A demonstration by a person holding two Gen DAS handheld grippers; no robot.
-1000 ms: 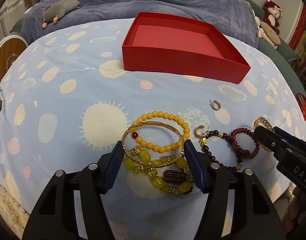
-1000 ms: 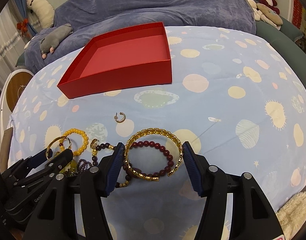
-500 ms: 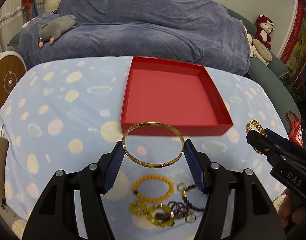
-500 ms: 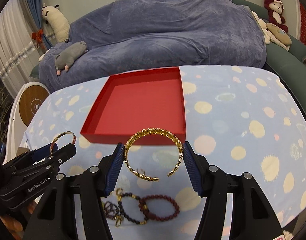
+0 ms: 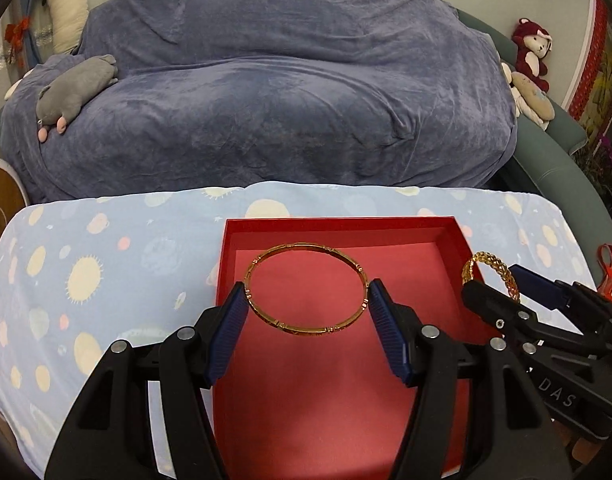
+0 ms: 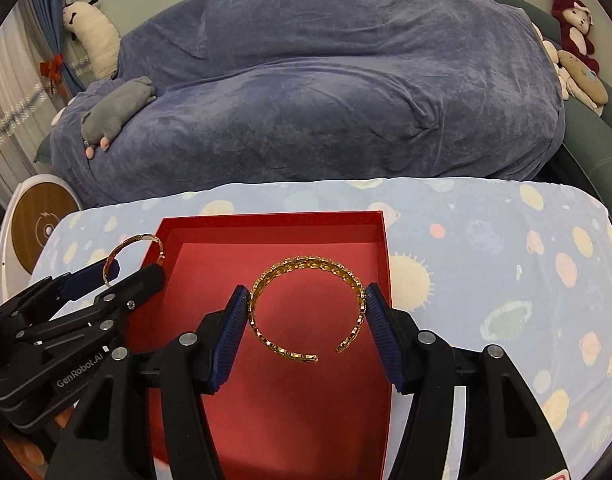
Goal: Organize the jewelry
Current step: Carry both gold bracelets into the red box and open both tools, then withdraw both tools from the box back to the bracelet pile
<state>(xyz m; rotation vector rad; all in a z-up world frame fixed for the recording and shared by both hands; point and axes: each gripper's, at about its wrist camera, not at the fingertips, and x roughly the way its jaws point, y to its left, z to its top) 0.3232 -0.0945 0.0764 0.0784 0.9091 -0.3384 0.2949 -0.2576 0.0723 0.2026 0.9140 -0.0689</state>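
Observation:
My left gripper (image 5: 307, 300) is shut on a thin gold bangle (image 5: 266, 258) and holds it level above the open red box (image 5: 337, 226). My right gripper (image 6: 307, 302) is shut on an open gold chain cuff (image 6: 306, 263), also held over the red box (image 6: 274, 218). The right gripper with its cuff (image 5: 490, 266) shows at the right of the left wrist view. The left gripper with its bangle (image 6: 132, 242) shows at the left of the right wrist view. The box floor looks bare. The other jewelry is out of view.
The box sits on a table with a light blue planet-print cloth (image 5: 106, 264). A sofa under a dark blue cover (image 5: 286, 100) stands behind the table, with a grey plush toy (image 5: 74, 92) on it. More plush toys (image 5: 531, 60) sit at the far right.
Both grippers lifted their bracelets off the cloth and carried them forward, from above the jewelry pile to over the red box. The pile has dropped out of view.

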